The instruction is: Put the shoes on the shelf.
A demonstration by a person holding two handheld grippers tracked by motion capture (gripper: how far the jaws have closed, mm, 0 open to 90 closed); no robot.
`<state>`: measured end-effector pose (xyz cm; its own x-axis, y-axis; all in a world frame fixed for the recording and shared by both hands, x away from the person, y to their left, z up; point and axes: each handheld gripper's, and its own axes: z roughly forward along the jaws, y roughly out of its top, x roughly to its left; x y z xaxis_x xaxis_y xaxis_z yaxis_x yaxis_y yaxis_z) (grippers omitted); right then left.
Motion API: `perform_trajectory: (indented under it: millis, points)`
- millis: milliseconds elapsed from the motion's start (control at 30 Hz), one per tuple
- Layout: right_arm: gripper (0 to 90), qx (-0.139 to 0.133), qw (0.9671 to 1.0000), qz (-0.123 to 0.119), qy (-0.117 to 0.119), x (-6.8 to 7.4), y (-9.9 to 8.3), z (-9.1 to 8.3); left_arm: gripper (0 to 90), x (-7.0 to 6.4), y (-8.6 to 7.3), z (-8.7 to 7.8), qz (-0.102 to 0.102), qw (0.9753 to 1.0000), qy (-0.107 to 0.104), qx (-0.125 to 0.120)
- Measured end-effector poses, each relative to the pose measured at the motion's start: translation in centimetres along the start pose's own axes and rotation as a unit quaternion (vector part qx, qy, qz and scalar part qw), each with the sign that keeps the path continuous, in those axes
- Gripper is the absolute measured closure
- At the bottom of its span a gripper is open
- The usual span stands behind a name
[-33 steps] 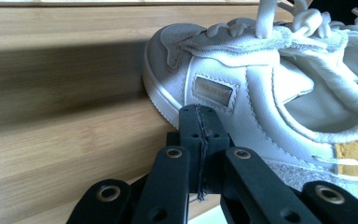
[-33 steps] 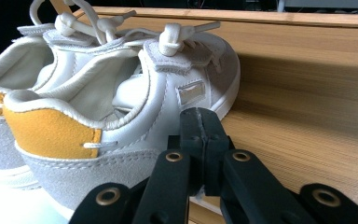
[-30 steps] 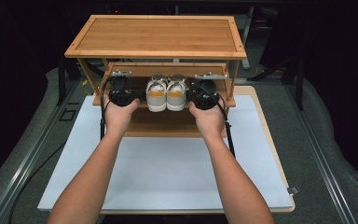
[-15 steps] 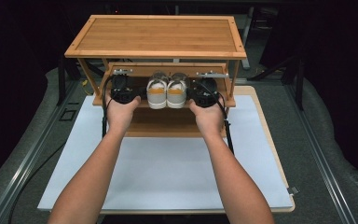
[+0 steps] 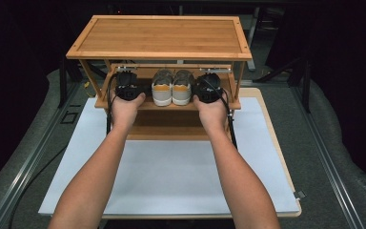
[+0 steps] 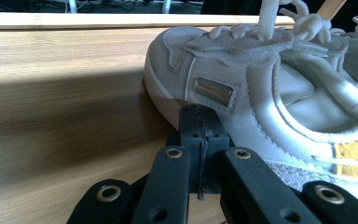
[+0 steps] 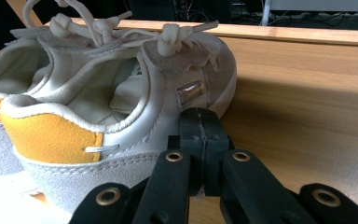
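Above, high view: two sneakers (image 5: pixel 172 87) side by side on shoe rack (image 5: pixel 158 43) middle shelf, heels toward person, flanked by left gripper (image 5: pixel 126 85) and right gripper (image 5: pixel 209 88). Left gripper view: jaws clenched, empty, sneaker touching at right. Right gripper view: jaws clenched, empty, sneaker at left.

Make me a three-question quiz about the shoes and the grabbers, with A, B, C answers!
1. Where are the shoes?
A. on the rack's top board
B. on the rack's middle shelf
C. on the white mat

2. What colour are the heel patches?
A. yellow
B. blue
C. green

3. How do the jaws of the left gripper and right gripper stand?
A. wide open
B. pressed shut
C. clamped on a lace

Answers: B, the pair sits under the top board; A, yellow shows at both heels; B, each pair of jaws meets with nothing between.
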<state>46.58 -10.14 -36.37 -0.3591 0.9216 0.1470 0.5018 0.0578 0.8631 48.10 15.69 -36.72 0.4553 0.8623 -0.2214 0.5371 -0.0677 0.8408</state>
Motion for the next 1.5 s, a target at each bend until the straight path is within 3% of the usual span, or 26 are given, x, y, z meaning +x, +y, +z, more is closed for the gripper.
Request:
perform_trajectory:
  millis: [67, 133, 233, 267, 433, 467, 533, 633, 767, 833, 967, 1000, 1133, 1300, 1367, 1433, 1467, 1500]
  points:
    - [90.0, 0.003, 1.0, 0.002, 0.001, -0.1, 0.1, 0.1, 90.0, 0.1, 0.1, 0.1, 0.003, 1.0, -0.001, 0.005]
    - [90.0, -0.002, 1.0, 0.001, -0.004, -0.2, 0.1, 0.4, 90.0, 0.0, 0.4, 0.4, -0.007, 1.0, 0.005, 0.001]
    - [90.0, 0.004, 1.0, 0.001, 0.004, -0.3, 0.2, 0.5, 90.0, 0.1, 0.6, 0.6, -0.001, 1.0, 0.009, 0.004]
    - [90.0, 0.001, 1.0, 0.0, -0.006, -0.2, 0.3, 0.6, 90.0, 0.1, 0.7, 0.7, -0.002, 1.0, 0.009, 0.004]
    - [90.0, 0.009, 0.9999, -0.006, -0.008, -0.5, 0.8, 1.1, 90.0, 0.2, 1.0, 1.2, -0.008, 0.9999, 0.013, 0.006]
    - [90.0, 0.01, 0.9999, -0.002, -0.007, -0.6, 0.8, 1.2, 90.0, 0.4, 1.1, 1.3, 0.005, 0.9999, 0.011, 0.009]
    - [90.0, 0.006, 1.0, -0.001, -0.006, -0.7, 0.8, 1.4, 90.0, 0.5, 1.3, 1.5, 0.009, 0.9999, 0.009, 0.012]
    - [90.0, 0.009, 0.9999, -0.005, -0.007, -0.6, 0.8, 1.6, 90.0, 0.7, 1.3, 1.8, -0.003, 0.9999, 0.011, 0.009]
    - [90.0, 0.01, 0.9999, -0.006, -0.006, -0.6, 0.8, 1.5, 90.0, 0.7, 1.1, 1.7, -0.005, 0.9999, 0.008, 0.006]
    - [90.0, 0.009, 0.9999, -0.007, -0.001, -0.6, 0.7, 1.5, 89.9, 0.6, 1.1, 1.6, -0.006, 0.9998, 0.017, 0.007]
    - [90.0, 0.004, 0.9998, -0.009, -0.017, -0.3, 0.7, 1.6, 89.8, 0.6, 1.0, 1.5, 0.003, 0.9999, 0.013, 0.008]
    - [90.0, 0.007, 0.9998, -0.007, -0.016, -0.4, 0.6, 1.5, 89.7, 0.5, 0.9, 1.4, -0.007, 0.9998, 0.016, 0.007]
    - [90.0, 0.002, 0.9998, -0.011, -0.016, -0.3, 0.5, 1.4, 89.4, 0.5, 0.8, 1.2, -0.007, 0.9999, 0.013, 0.004]
    - [90.0, -0.005, 0.9999, 0.004, -0.01, -0.2, 0.2, 1.1, 89.3, 0.3, 0.3, 1.0, -0.006, 0.9999, 0.014, -0.001]
    - [90.0, -0.009, 0.9997, 0.003, -0.021, 0.0, 0.0, 0.9, 89.4, 0.2, 0.1, 0.9, -0.003, 0.9999, 0.015, -0.003]
    - [90.0, -0.007, 1.0, -0.001, -0.001, 0.0, -0.1, 0.6, 89.4, 0.1, 0.0, 0.8, -0.004, 0.9999, 0.015, -0.003]
    - [90.0, -0.013, 0.9998, -0.003, -0.013, 0.1, -0.2, 0.5, 89.3, 0.1, 0.0, 0.6, -0.003, 0.9999, 0.013, -0.002]
    - [89.9, -0.011, 0.9999, -0.005, -0.009, 0.1, -0.2, 0.3, 89.1, 0.1, 0.0, 0.5, -0.001, 0.9999, 0.01, -0.002]
